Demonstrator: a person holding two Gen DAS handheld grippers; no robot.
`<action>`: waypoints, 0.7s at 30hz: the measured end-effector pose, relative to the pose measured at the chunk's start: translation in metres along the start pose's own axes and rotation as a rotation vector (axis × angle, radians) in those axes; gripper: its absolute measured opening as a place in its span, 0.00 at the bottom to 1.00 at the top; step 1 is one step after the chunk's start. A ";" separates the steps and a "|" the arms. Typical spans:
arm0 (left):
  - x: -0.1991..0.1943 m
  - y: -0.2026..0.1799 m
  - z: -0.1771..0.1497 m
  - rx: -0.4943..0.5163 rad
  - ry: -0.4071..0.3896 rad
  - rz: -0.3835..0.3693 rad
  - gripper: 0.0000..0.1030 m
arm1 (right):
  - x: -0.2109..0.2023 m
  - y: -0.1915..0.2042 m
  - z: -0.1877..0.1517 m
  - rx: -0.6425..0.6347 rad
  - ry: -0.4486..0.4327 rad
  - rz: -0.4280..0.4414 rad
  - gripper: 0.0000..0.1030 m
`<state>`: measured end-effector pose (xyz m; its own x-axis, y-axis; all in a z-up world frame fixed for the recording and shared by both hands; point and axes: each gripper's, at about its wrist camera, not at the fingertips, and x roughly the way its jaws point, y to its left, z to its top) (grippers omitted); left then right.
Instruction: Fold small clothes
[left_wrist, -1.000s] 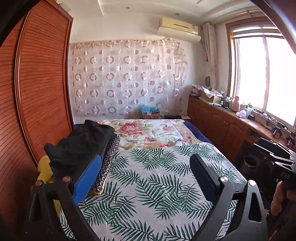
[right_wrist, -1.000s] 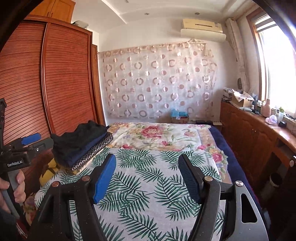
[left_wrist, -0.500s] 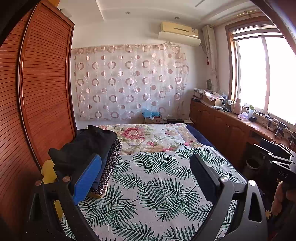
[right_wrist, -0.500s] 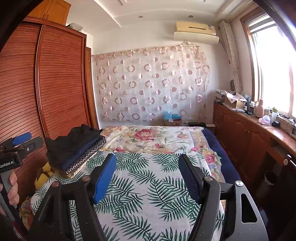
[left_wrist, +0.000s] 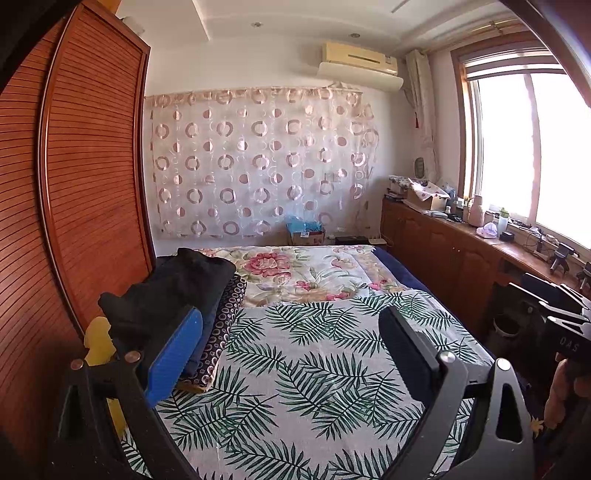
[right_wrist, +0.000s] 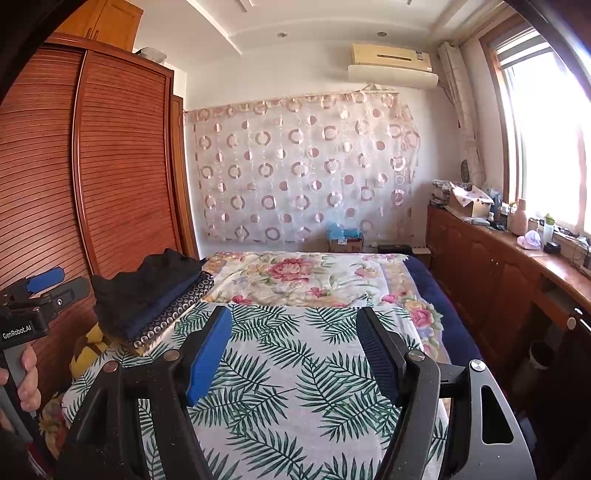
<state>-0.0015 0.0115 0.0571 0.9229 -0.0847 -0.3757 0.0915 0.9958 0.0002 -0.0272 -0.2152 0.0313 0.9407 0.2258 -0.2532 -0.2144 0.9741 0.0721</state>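
A stack of folded clothes (left_wrist: 192, 295), black on top, then navy and a dotted dark piece, lies at the left edge of the bed (left_wrist: 314, 369); it also shows in the right wrist view (right_wrist: 147, 299). My left gripper (left_wrist: 291, 328) is open and empty, held above the near end of the bed, its blue pad beside the stack. My right gripper (right_wrist: 293, 328) is open and empty above the palm-leaf sheet (right_wrist: 295, 387). The left gripper's body also shows at the left of the right wrist view (right_wrist: 33, 295).
A wooden wardrobe (left_wrist: 74, 203) stands close along the bed's left side. A yellow item (left_wrist: 98, 339) sits under the stack. A floral quilt (left_wrist: 295, 273) covers the far half. Low wooden cabinets (left_wrist: 461, 258) with clutter run under the window on the right.
Both grippers have risen and tilted up a little, so the bed sits lower in both views. Both stay open and empty.
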 end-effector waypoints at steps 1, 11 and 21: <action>0.000 0.000 0.000 0.000 0.000 0.001 0.94 | 0.000 0.000 -0.001 -0.001 0.000 0.000 0.70; 0.000 0.000 0.000 0.000 0.000 0.001 0.94 | 0.001 -0.003 -0.003 -0.006 0.002 0.003 0.70; 0.000 0.000 -0.001 -0.001 0.000 -0.002 0.94 | 0.003 -0.007 -0.003 -0.006 0.003 0.004 0.70</action>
<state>-0.0013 0.0117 0.0565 0.9228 -0.0867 -0.3753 0.0931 0.9957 -0.0012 -0.0232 -0.2215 0.0273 0.9390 0.2301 -0.2554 -0.2202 0.9731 0.0671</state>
